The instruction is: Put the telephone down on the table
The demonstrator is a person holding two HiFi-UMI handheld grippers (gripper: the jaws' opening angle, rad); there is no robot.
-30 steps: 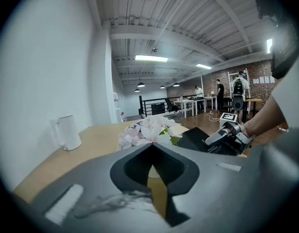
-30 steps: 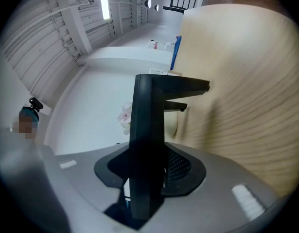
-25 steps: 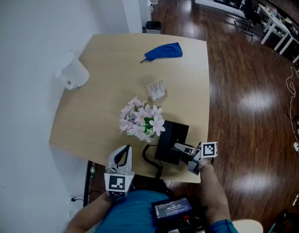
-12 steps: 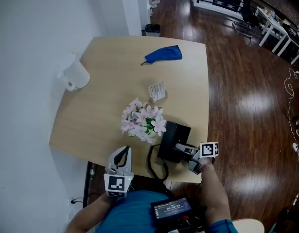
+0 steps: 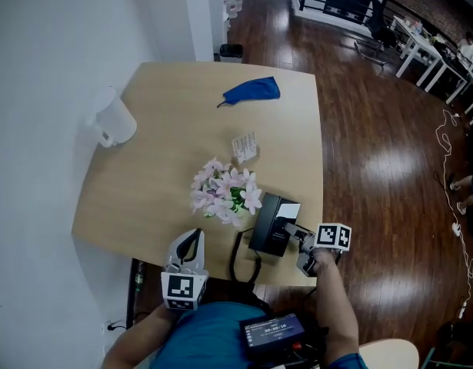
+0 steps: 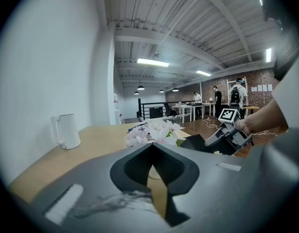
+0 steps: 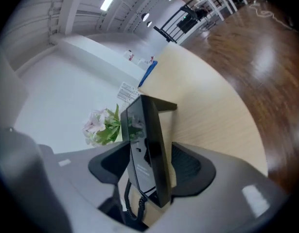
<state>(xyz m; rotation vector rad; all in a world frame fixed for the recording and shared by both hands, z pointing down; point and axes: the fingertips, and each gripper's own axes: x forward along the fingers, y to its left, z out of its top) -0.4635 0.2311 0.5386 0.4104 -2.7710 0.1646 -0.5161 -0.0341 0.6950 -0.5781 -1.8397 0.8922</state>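
Note:
The black telephone point(image 5: 273, 225) rests at the table's near right edge, its coiled cord point(image 5: 236, 256) looping off to the left. In the right gripper view the telephone point(image 7: 147, 149) stands on edge between the jaws. My right gripper point(image 5: 286, 233) reaches in from the right. Its jaws are opening around the telephone, and a gap shows on the right side of my right gripper point(image 7: 151, 166). My left gripper point(image 5: 191, 241) hovers at the near edge, left of the cord. The tips of my left gripper point(image 6: 151, 147) meet with nothing between them.
A bunch of pale pink flowers point(image 5: 223, 191) stands just left of the telephone. Farther off on the wooden table point(image 5: 159, 175) are a paper packet point(image 5: 245, 146), a blue cloth point(image 5: 251, 91) and a white kettle point(image 5: 114, 119) at the left edge. A dark wood floor lies to the right.
My right gripper has tipped downward with the telephone and its jaws have spread wider. The left gripper has stayed where it was.

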